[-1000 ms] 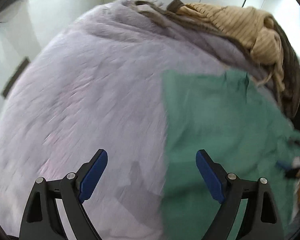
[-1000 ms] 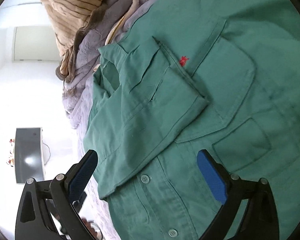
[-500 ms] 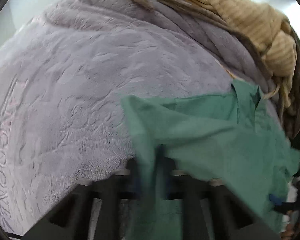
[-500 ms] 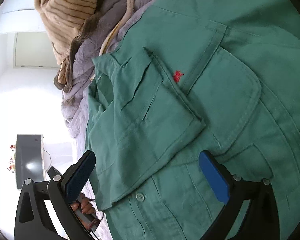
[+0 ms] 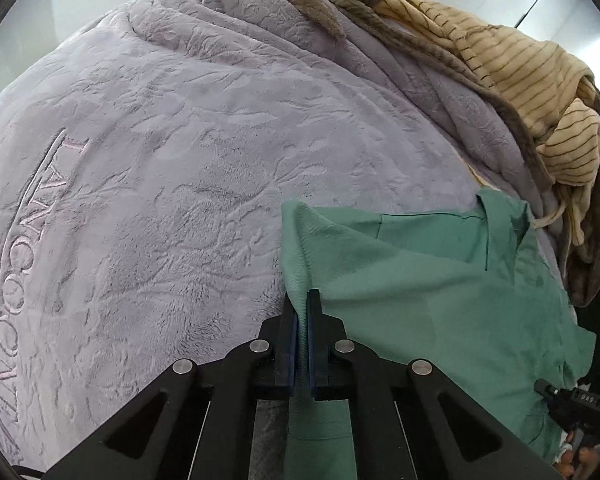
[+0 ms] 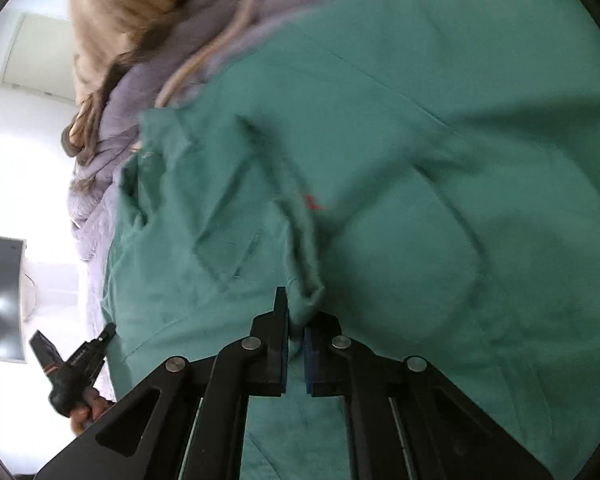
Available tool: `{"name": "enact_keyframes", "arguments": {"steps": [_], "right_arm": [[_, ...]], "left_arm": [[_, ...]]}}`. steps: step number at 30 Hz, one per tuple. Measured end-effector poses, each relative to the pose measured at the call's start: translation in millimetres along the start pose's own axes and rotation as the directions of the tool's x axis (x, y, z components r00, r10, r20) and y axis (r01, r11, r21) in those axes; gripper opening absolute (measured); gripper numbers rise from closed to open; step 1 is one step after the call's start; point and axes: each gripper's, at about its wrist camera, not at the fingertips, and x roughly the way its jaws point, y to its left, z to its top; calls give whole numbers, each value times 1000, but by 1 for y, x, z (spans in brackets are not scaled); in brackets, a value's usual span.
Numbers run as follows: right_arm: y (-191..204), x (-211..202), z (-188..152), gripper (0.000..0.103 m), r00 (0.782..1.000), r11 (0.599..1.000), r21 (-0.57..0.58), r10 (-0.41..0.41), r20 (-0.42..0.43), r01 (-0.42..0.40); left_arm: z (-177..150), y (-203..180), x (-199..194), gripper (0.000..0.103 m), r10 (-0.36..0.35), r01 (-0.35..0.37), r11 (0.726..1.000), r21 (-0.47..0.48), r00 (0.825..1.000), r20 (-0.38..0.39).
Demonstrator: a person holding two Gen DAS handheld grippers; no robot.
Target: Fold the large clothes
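Shirt: green shirt (image 5: 432,300) lies flat on the purple blanket (image 5: 160,168), at the near edge of it.
Left gripper: left gripper (image 5: 302,312) is pressed together. It pinches the shirt's plain side edge, and a little fold of cloth stands up between the jaws.
Right gripper: right gripper (image 6: 296,320) has just snapped together. It pinches a bunched bit of the shirt beside the folded sleeve (image 6: 220,220) and the small red mark (image 6: 312,203).
Which way: from the left gripper the shirt spreads away to the right. Its long way seems to run between the two grippers, so both hold it, one on each side.
Next move: I think both hands must lift and carry together.
Surface: soft, fuzzy blanket with raised letters (image 5: 32,216).
Room: striped tan clothes (image 5: 528,84) piled at the far end, white walls, a dark screen (image 6: 0,300).
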Motion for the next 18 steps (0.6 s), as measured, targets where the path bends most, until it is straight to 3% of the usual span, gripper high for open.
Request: {"name": "enact_keyframes", "arguments": {"steps": [4,7,9,11,13,18], "right_arm": [[5,-14,-1,15,999,998,-46,-43,-6,43],[12,-26,-8,16,997,991,-114,-80,-16,77],[13,-34,-15,23,996,988,-138,-80,-26,76],[16,-39,-24,31,996,984,-161,-81,-37,74],[24,-38,-35,31,996,979,-195,-76,-55,64],[38,-28,-57,31,992,967,-250,-70,-105,42]], "left_arm": [[1,-4,-12,6,32,-32,999,23,999,5],[-2,-9,-37,6,73,-74,995,63,997,21],[-10,-14,-59,6,83,-87,991,98,996,41],[-21,-21,-80,6,58,-64,991,119,997,49],[-36,-31,-93,6,27,-32,989,146,999,38],[-83,-50,-83,6,65,-59,972,228,998,-18]]}}
